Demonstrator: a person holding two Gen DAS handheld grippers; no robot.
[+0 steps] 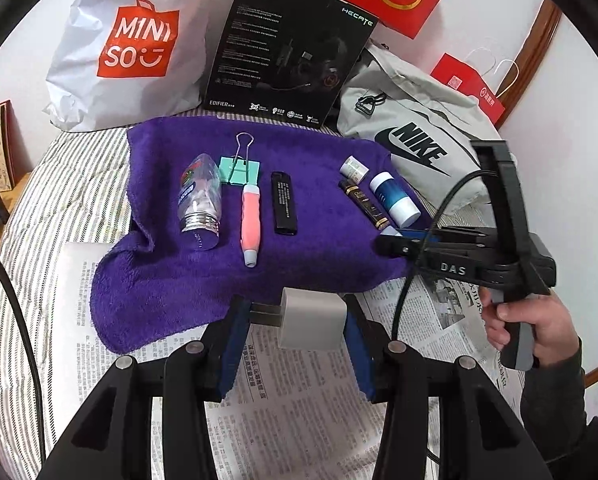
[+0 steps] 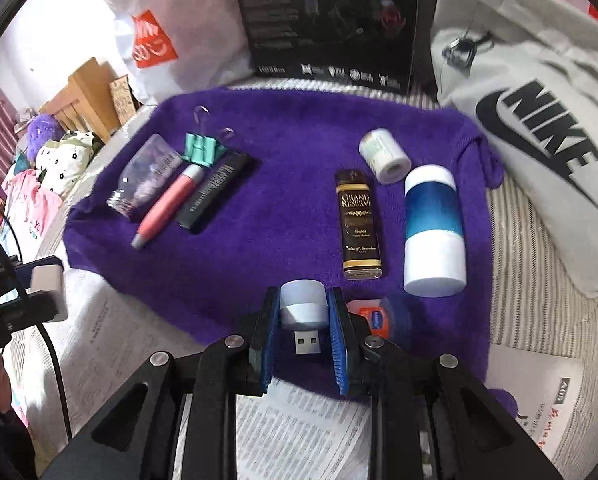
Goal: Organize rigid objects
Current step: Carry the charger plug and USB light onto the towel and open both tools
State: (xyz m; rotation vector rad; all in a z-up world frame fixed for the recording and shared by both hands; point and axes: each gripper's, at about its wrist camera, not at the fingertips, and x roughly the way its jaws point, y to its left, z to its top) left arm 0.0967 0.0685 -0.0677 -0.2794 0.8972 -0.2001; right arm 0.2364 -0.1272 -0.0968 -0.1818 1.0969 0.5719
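My left gripper (image 1: 299, 320) is shut on a white plug charger (image 1: 313, 318), held above the newspaper at the purple towel's (image 1: 311, 200) near edge. My right gripper (image 2: 303, 320) is shut on a small USB night light (image 2: 302, 308) over the towel's near edge. On the towel's left lie a clear bottle (image 1: 200, 200), a teal binder clip (image 1: 239, 166), a pink pen-like tool (image 1: 251, 224) and a black lighter (image 1: 284, 208). On its right lie a dark gold-lettered bottle (image 2: 359, 226), a blue-white cylinder (image 2: 433, 232) and a small white roll (image 2: 385, 156). A red-lidded tin (image 2: 373, 316) sits beside my right fingers.
A Miniso bag (image 1: 135, 44), a black headset box (image 1: 287, 48) and a grey Nike bag (image 1: 415, 136) stand behind the towel. Newspaper (image 1: 291, 400) covers the striped bedding in front. A red paper bag (image 1: 469, 88) is at the far right.
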